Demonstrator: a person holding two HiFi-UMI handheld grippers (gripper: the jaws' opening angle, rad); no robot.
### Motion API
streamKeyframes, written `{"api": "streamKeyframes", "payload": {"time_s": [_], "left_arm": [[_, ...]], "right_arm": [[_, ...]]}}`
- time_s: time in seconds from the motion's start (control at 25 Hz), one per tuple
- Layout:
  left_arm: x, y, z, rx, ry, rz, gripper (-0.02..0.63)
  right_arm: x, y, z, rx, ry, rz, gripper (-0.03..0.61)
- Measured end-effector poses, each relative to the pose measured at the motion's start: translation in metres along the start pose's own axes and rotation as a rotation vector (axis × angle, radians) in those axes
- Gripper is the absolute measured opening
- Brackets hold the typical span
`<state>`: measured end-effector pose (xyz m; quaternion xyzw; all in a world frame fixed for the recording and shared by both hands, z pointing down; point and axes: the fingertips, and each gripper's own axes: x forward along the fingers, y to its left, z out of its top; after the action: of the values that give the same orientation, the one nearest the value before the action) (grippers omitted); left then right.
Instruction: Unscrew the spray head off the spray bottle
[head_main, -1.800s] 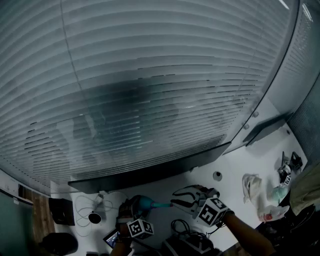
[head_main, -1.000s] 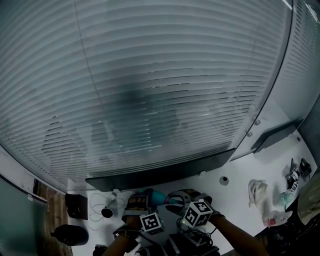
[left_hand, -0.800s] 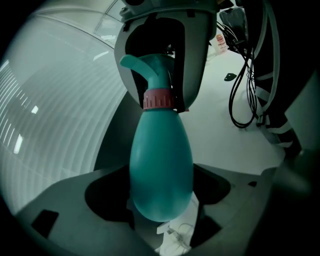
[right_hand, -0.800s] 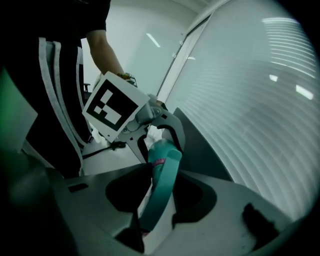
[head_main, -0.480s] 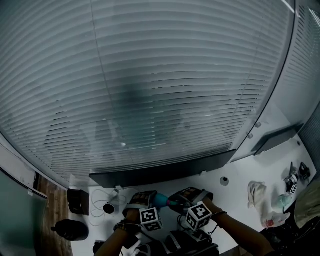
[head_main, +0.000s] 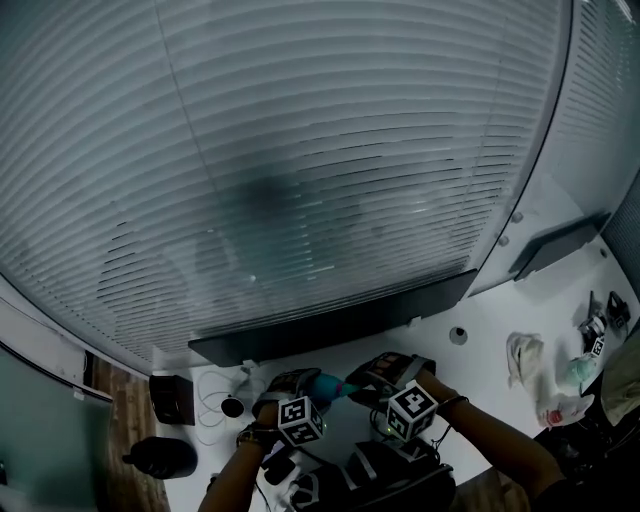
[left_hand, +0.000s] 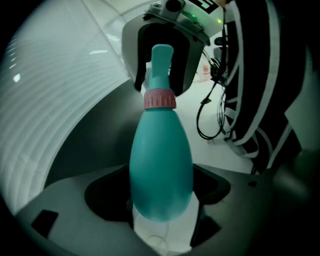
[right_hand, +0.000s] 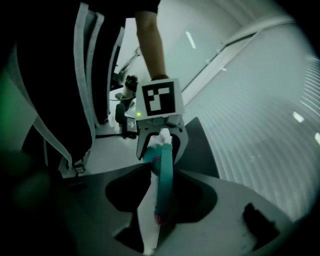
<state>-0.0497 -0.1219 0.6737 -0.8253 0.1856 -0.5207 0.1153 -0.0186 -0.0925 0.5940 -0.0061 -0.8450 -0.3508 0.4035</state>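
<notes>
The teal spray bottle (left_hand: 161, 165) has a pink collar (left_hand: 160, 99) and a teal spray head (left_hand: 161, 62). My left gripper (left_hand: 162, 202) is shut on its fat body, and the bottle points away from it. My right gripper (right_hand: 160, 210) faces it. Its jaws have just been closing and are shut on the spray head (right_hand: 165, 182), which lies between them. In the head view the bottle (head_main: 325, 386) is held above the table between the left gripper (head_main: 300, 388) and the right gripper (head_main: 366, 386). The left gripper (right_hand: 160, 147) shows beyond the head in the right gripper view.
A white table (head_main: 480, 335) runs under a wall of window blinds, with a long dark ledge (head_main: 340, 322) at its back. Cables (head_main: 215, 395), a black box (head_main: 175, 398) and a dark lump (head_main: 165, 457) lie left. A crumpled cloth (head_main: 525, 355) lies right.
The two grippers have drawn closer together around the bottle. The right gripper's marker cube has turned, and the left gripper has shifted right. The head view itself has drifted.
</notes>
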Motion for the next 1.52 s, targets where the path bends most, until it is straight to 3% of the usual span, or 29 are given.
{"api": "streamKeyframes", "payload": {"time_s": [0.08, 0.16, 0.24, 0.32, 0.44, 0.56, 0.64, 0.76, 0.88, 1.08, 1.24, 1.32, 1.52], "left_arm": [[0.005, 0.009, -0.011, -0.084, 0.020, 0.070, 0.373], [0.008, 0.021, -0.024, -0.127, 0.070, 0.175, 0.373], [0.003, 0.035, -0.034, -0.107, 0.142, 0.306, 0.373], [-0.009, 0.050, -0.040, -0.048, 0.217, 0.439, 0.373], [-0.018, 0.068, -0.045, 0.017, 0.305, 0.557, 0.373], [-0.023, 0.075, -0.029, 0.042, 0.305, 0.576, 0.373], [-0.024, 0.078, -0.023, 0.055, 0.306, 0.581, 0.373], [-0.022, 0.078, -0.023, 0.059, 0.328, 0.571, 0.373], [-0.024, 0.084, -0.027, 0.049, 0.337, 0.588, 0.373], [-0.026, 0.083, -0.011, 0.114, 0.317, 0.601, 0.373], [-0.027, 0.083, 0.000, 0.159, 0.320, 0.606, 0.373], [-0.027, 0.082, 0.002, 0.166, 0.319, 0.604, 0.373], [-0.024, 0.072, 0.012, 0.169, 0.287, 0.529, 0.373]], "right_arm": [[-0.010, -0.012, -0.007, 0.107, -0.022, -0.042, 0.130], [-0.025, -0.030, -0.013, 0.292, -0.077, -0.099, 0.131], [-0.040, -0.047, -0.022, 0.627, -0.182, -0.143, 0.132], [-0.044, -0.053, -0.033, 1.043, -0.302, -0.128, 0.132], [-0.038, -0.047, -0.039, 1.513, -0.419, 0.013, 0.130], [-0.032, -0.049, -0.042, 1.915, -0.566, 0.213, 0.132], [-0.025, -0.053, -0.048, 2.107, -0.655, 0.293, 0.132], [-0.017, -0.057, -0.051, 2.146, -0.672, 0.317, 0.132], [-0.012, -0.051, -0.049, 2.151, -0.609, 0.330, 0.132], [0.000, -0.052, -0.050, 2.260, -0.675, 0.375, 0.132], [0.006, -0.056, -0.052, 2.269, -0.674, 0.341, 0.130], [0.005, -0.058, -0.049, 2.201, -0.626, 0.314, 0.130], [0.002, -0.058, -0.039, 1.830, -0.444, 0.225, 0.125]]}}
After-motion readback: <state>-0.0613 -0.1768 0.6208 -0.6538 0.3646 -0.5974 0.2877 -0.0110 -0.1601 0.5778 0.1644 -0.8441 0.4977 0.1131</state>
